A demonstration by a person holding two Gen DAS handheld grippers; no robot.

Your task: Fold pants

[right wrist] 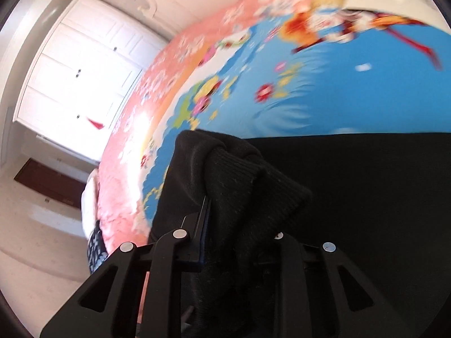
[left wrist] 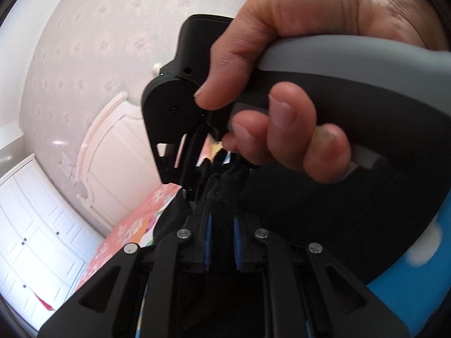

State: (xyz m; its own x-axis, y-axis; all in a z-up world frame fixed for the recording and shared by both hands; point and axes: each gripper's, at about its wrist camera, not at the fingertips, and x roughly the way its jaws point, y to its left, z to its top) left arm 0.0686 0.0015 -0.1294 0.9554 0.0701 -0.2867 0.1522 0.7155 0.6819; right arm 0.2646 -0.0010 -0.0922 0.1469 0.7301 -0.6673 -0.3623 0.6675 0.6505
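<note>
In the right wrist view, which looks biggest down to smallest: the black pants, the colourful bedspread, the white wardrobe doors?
1. Black pants, though nearness to the camera inflates them.
2. Colourful bedspread, close behind the pants, so that order is unsure.
3. White wardrobe doors, clearly smallest.

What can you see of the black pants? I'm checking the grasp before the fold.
The pants are black, soft knit with a ribbed cuff or band. The right gripper is shut on that ribbed part, which bunches up over its fingers. The left gripper also pinches ribbed black fabric. The rest spreads flat and dark over the colourful bedspread.
</note>
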